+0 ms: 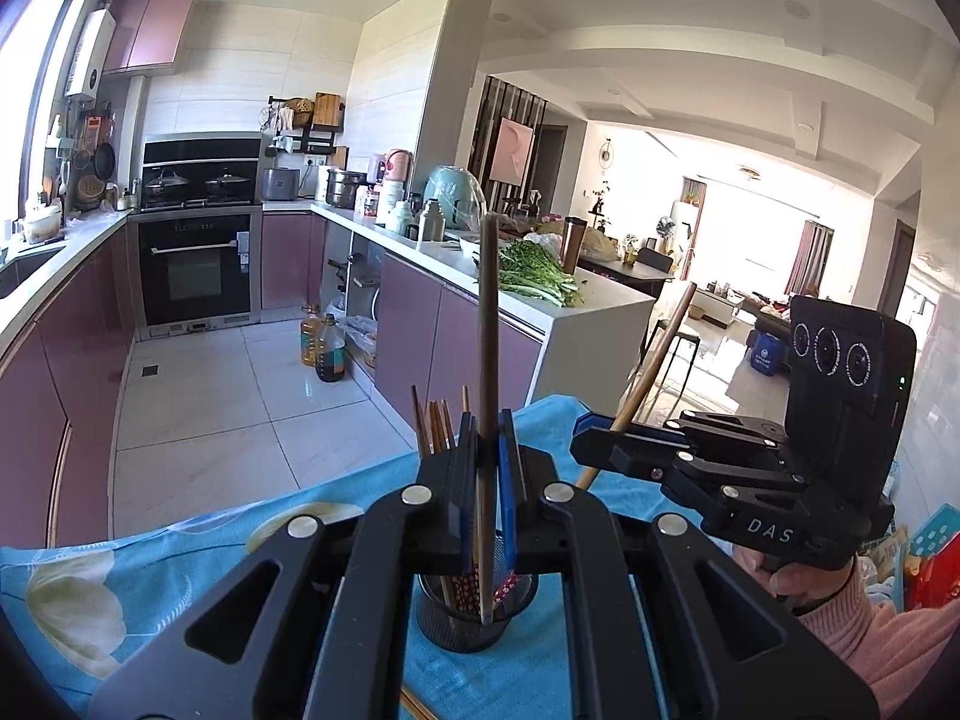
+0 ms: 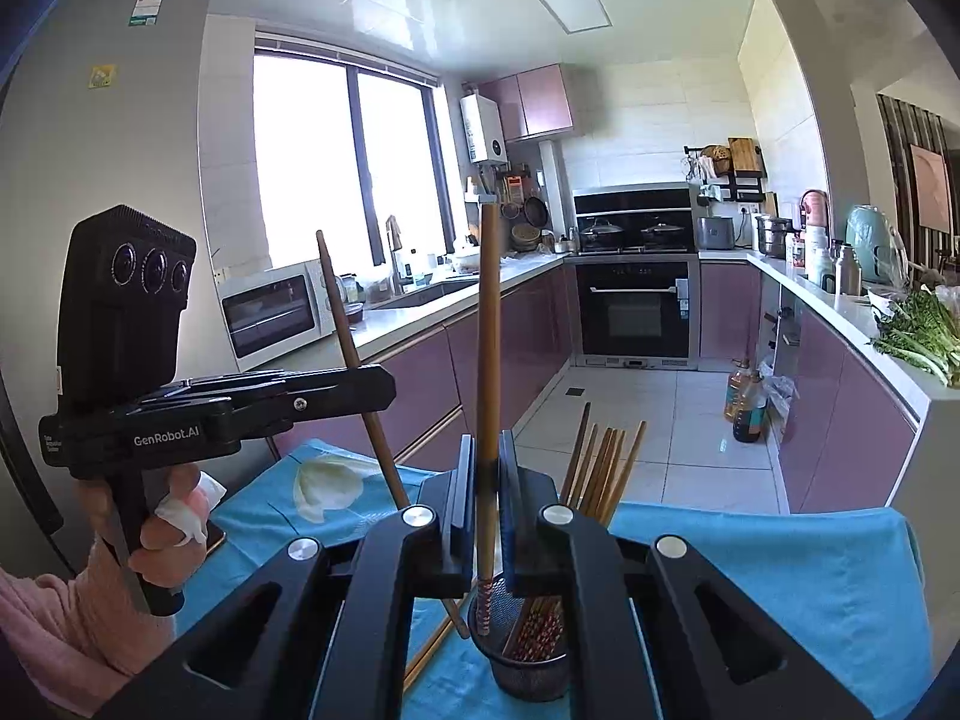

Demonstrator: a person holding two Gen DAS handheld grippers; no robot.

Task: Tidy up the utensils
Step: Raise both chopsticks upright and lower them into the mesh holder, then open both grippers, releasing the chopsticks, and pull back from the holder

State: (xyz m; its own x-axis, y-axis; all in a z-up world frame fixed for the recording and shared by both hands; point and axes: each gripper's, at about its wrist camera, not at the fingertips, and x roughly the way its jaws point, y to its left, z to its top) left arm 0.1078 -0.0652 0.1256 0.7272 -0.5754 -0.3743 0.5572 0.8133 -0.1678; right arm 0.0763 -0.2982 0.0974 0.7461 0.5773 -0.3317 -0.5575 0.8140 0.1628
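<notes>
A black mesh holder (image 1: 462,618) (image 2: 528,672) stands on the blue cloth (image 1: 180,552) (image 2: 780,570) with several brown chopsticks (image 1: 438,420) (image 2: 600,468) upright in it. My left gripper (image 1: 487,444) (image 2: 384,381) is shut on one dark chopstick (image 1: 489,312) (image 2: 351,348), whose lower end reaches down by the holder. My right gripper (image 2: 487,456) (image 1: 591,438) is shut on another chopstick (image 2: 489,330) (image 1: 657,354); its red-patterned tip hangs at the holder's rim. The two grippers sit side by side above the holder.
A loose chopstick (image 2: 429,654) lies on the cloth beside the holder. Beyond the table edge are tiled floor, purple cabinets (image 1: 414,318), oil bottles (image 1: 324,342) on the floor and greens (image 1: 534,276) on the counter. A hand and pink sleeve (image 1: 870,618) hold the right gripper.
</notes>
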